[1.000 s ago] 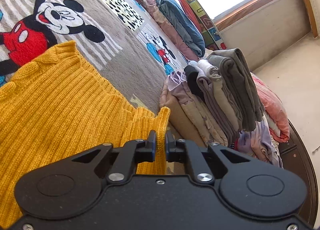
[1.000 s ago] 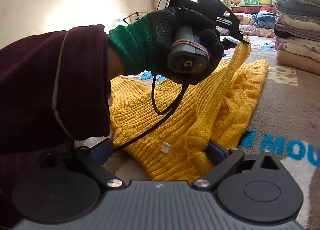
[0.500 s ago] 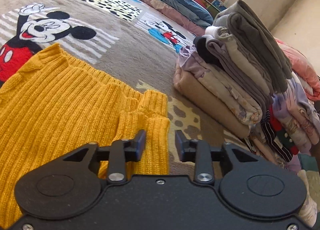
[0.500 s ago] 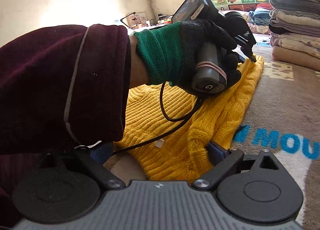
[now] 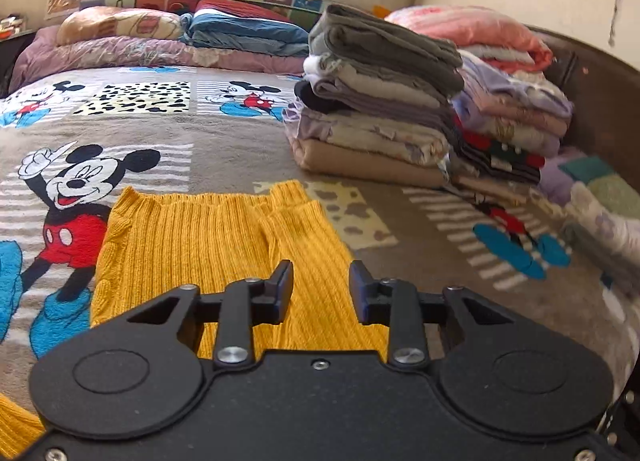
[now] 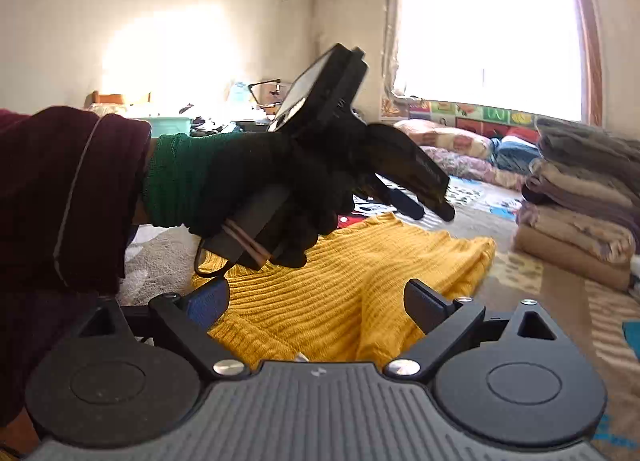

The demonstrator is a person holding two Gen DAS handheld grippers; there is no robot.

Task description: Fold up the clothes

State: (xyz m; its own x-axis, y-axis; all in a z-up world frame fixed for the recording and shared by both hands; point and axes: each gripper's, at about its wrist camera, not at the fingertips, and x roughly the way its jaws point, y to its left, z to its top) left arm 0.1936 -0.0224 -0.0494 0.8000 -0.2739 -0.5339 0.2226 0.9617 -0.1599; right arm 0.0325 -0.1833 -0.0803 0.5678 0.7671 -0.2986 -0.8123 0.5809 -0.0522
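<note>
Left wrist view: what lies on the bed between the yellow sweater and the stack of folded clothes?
Nothing lies there. In the left wrist view only bare blanket separates the yellow sweater from the stack of folded clothes.

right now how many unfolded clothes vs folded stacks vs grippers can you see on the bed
yellow sweater laid out: 1
stacks of folded clothes: 2, the near stack and the far stack
grippers, both open: 2, left gripper and right gripper
total: 5
</note>
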